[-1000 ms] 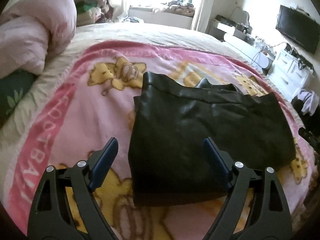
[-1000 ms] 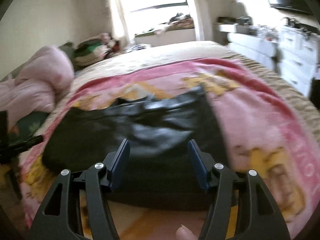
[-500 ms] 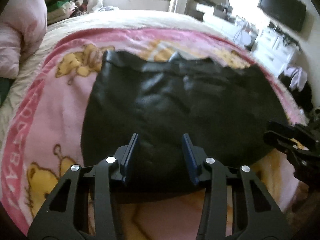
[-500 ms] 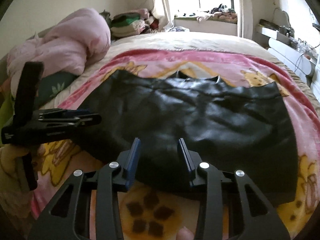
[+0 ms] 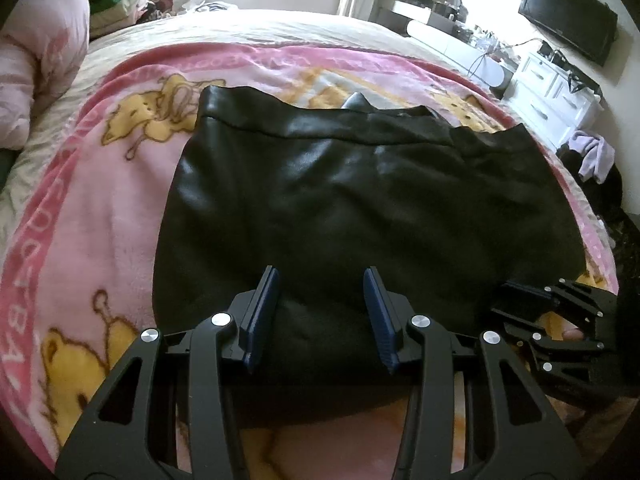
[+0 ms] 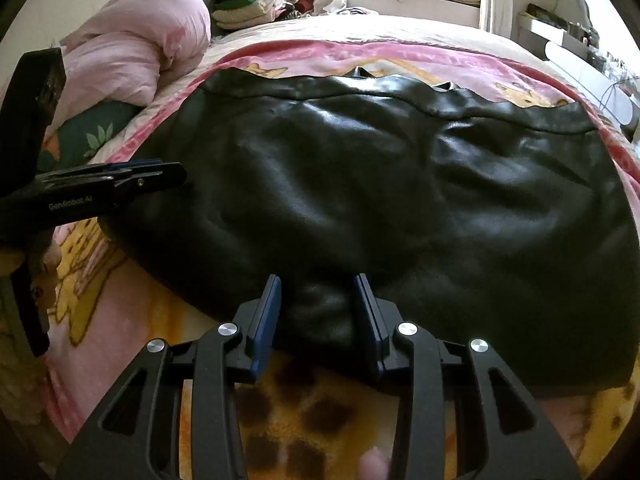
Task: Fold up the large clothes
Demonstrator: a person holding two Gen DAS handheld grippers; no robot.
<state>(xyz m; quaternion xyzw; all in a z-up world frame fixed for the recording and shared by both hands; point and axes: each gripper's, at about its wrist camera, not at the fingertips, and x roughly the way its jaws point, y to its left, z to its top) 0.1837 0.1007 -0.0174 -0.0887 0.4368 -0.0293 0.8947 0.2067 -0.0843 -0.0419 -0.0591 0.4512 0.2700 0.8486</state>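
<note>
The black garment (image 5: 360, 208) was spread on the blanket (image 5: 100, 184), its long axis running across the fingers. Its near hem was straddled by both the left gripper (image 5: 322, 316) and right gripper (image 6: 316, 316), fingers apart, neither seen clamped.

Black tongs (image 5: 320, 292); blue pads (image 5: 262, 314); silver screws (image 5: 220, 319)

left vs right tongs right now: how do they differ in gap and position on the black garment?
Left tongs show a wider gap than the right tongs. The left sit nearer the left side of the black garment's near edge, the right nearer the right. Leather bunches more clearly between the right pads. Both are partly closed over that edge.
</note>
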